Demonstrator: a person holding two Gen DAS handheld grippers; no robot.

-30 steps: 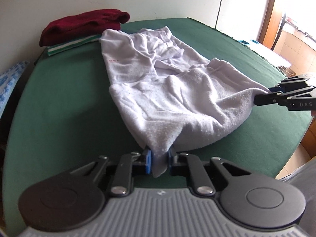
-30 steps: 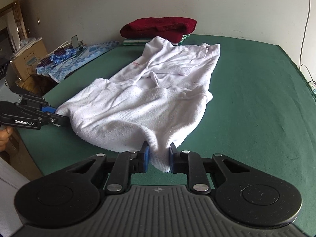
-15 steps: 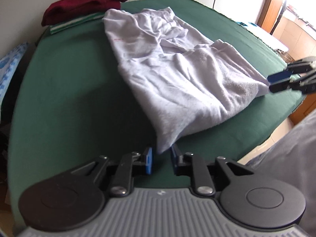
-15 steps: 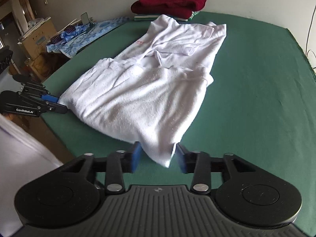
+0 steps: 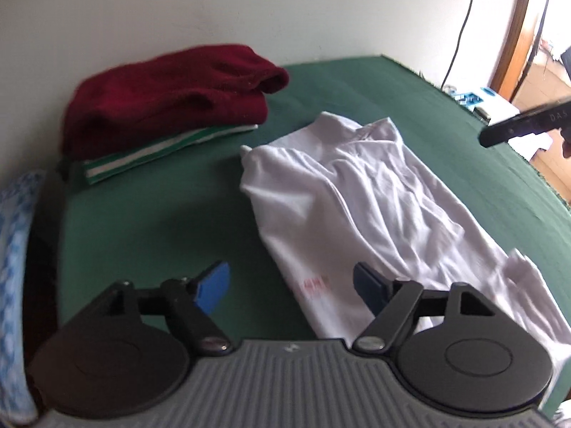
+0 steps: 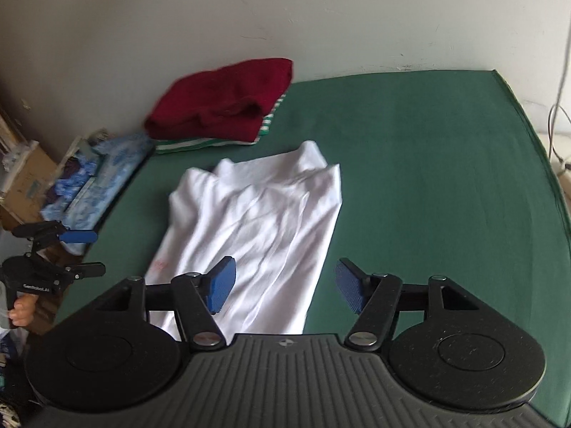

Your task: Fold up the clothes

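Observation:
A white garment [image 5: 357, 196] lies lengthwise on the green table [image 5: 142, 214], wrinkled, with small red print near its left edge. My left gripper [image 5: 291, 287] hovers over the garment's near left edge. Its jaws are opening and its blue pads [image 5: 214, 290] press on nothing. In the right wrist view the same garment [image 6: 260, 221] lies flat below my right gripper [image 6: 285, 283]. Those jaws are also opening, with nothing gripped. The left gripper [image 6: 85, 253] shows at the left table edge, held by a hand [image 6: 21, 306]. The right gripper's finger [image 5: 517, 125] pokes in at the upper right.
A folded dark red sweater [image 6: 221, 100] sits on a green-and-white striped garment [image 6: 200, 142] at the back by the wall. Blue patterned cloth [image 6: 103, 178] and a cardboard box [image 6: 25, 182] lie off the table's left side. A cable [image 6: 560, 71] hangs at the right. Bare green cloth [image 6: 428, 178] spreads right of the garment.
Both grippers let go of the white garment's hem and opened. Both moved forward over it toward the red pile. The garment now lies flatter, its near end carried over.

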